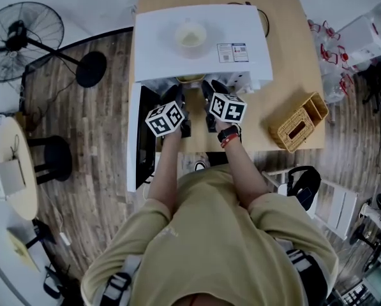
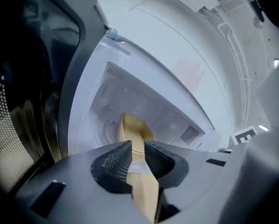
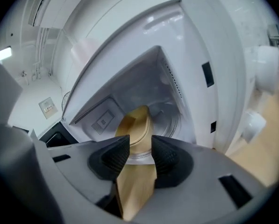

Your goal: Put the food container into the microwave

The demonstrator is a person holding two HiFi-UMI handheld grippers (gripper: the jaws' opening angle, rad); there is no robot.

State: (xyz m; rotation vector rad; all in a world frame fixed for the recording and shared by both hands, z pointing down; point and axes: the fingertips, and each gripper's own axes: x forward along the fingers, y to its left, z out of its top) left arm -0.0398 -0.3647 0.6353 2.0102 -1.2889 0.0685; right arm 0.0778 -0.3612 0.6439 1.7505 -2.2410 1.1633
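Tan food container (image 2: 133,130) in microwave (image 1: 159,53) mouth; L tongs (image 2: 133,158) clamp its rim, R tongs (image 3: 140,154) open round it.

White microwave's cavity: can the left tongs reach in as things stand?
Probably yes. The door of the white microwave stands swung open at the left, nothing visible blocks the cavity, and the left tongs, clamped on the rim of the tan food container, point into it.

Floor fan (image 1: 21,40) and round side table (image 1: 21,199), left, on plank floor (image 1: 101,171). Wicker basket (image 1: 298,121) on wooden table (image 1: 292,62), right part. Clear plastic bins (image 1: 369,34) beyond its far right corner.
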